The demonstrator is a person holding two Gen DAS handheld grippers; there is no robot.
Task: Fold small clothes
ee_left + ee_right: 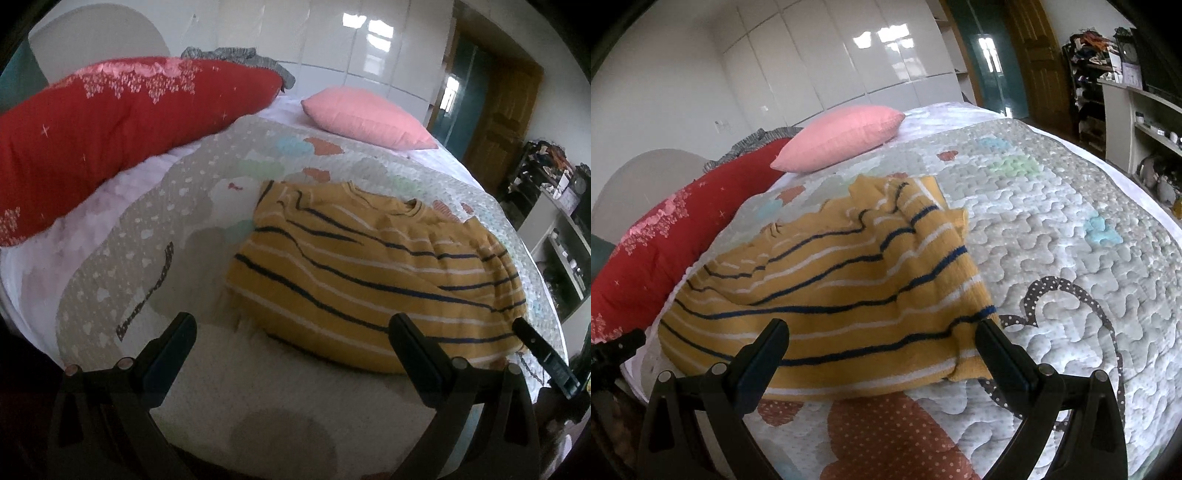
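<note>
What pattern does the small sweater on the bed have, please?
Mustard yellow sweater with navy and white stripes; clearest in the right wrist view.

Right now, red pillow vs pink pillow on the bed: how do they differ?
The red pillow is long and bolster-like with a pale pattern; the pink pillow is shorter and plain. The red pillow runs along the bed's side; the pink pillow sits at the far end. Both lie clear of the yellow striped sweater.
</note>
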